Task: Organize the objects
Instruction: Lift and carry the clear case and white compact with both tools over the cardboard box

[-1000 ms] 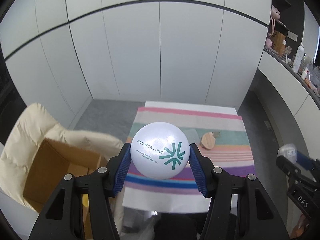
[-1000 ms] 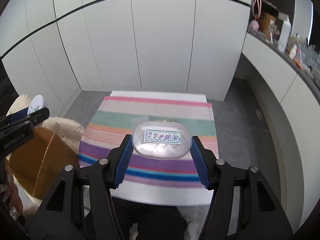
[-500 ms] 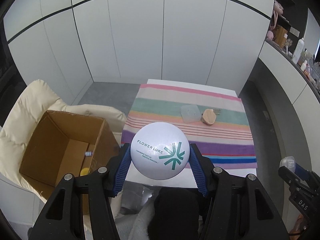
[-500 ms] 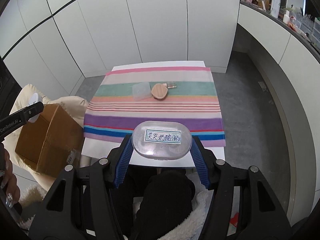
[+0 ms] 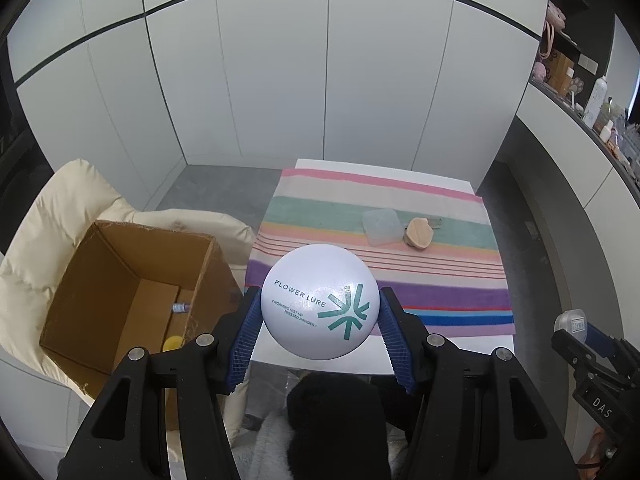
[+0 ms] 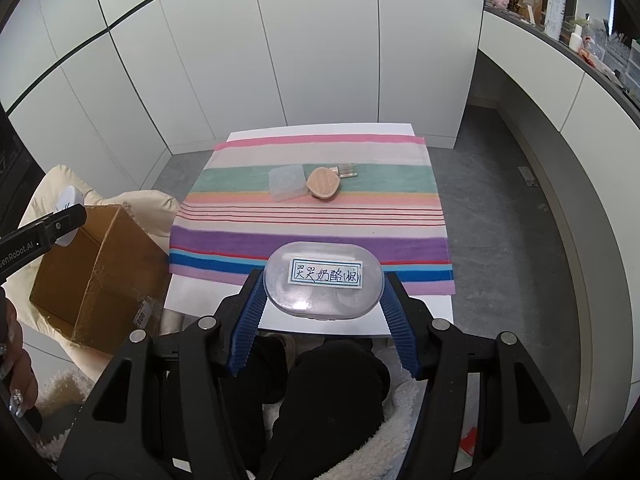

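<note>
My left gripper (image 5: 320, 308) is shut on a round white "Flower Lure" powder compact (image 5: 320, 300), held high above the near table edge. My right gripper (image 6: 324, 284) is shut on a clear oval case with a handwritten label (image 6: 324, 280), also held above the near edge. An open cardboard box (image 5: 128, 292) sits on a cream cushion left of the table; small items lie inside. On the striped cloth (image 6: 312, 220) lie a clear square case (image 6: 286, 182) and a tan heart-shaped compact (image 6: 323, 182) with a small clear item behind it.
The white table (image 6: 280, 312) stands before white cabinet walls. A counter with bottles and clutter (image 6: 560, 8) runs along the right. The box also shows in the right wrist view (image 6: 96, 276). The person's dark knees are below both grippers.
Both grippers have pulled back and risen from the table, still holding their objects. The left view has swung so the box's inside now shows.
</note>
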A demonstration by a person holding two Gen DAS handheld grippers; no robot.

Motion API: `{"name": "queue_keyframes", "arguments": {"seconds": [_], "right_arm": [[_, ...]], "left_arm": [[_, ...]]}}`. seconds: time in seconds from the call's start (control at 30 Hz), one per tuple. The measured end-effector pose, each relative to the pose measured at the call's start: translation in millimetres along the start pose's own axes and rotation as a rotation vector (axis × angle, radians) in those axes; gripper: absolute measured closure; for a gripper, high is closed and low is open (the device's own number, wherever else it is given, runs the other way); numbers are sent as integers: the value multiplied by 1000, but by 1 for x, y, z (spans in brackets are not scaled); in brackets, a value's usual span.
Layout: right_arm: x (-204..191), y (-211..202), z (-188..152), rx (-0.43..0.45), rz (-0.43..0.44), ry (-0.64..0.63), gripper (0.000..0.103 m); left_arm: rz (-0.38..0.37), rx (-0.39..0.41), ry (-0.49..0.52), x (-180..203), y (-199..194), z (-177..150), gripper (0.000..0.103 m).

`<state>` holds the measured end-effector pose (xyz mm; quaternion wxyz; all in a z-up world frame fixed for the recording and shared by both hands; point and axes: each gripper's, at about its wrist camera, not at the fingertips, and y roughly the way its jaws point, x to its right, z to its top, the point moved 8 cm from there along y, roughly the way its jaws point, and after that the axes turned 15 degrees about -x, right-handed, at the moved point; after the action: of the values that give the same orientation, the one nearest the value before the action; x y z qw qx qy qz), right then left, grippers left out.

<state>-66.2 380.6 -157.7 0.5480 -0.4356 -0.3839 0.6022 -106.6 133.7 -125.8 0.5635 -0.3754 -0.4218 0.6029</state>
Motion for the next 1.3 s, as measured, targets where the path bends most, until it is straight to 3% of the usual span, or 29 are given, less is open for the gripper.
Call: {"name": "queue_keyframes", "arguments": {"seconds": [0.23, 0.43, 0.73, 1.0, 1.13, 1.3], "right_arm": [[-16, 4, 2, -9, -10, -27, 43], [-57, 12, 5, -15, 10, -107, 43], [-151, 24, 9, -31, 70, -277, 43], [-267, 30, -12, -60, 148, -501, 43], [-324, 36, -32, -87, 188, -631, 43], [-356, 43, -50, -113, 201, -702, 43]], "left_arm": [[-8, -19, -40, -23, 6, -5, 45], [17, -9, -125, -69, 1, -15, 45], [93, -2, -310, -169, -13, -46, 45], [158, -23, -480, -257, -20, -95, 45], [131, -60, -588, -300, -11, -121, 45], [120, -70, -632, -317, -3, -126, 45]]}}
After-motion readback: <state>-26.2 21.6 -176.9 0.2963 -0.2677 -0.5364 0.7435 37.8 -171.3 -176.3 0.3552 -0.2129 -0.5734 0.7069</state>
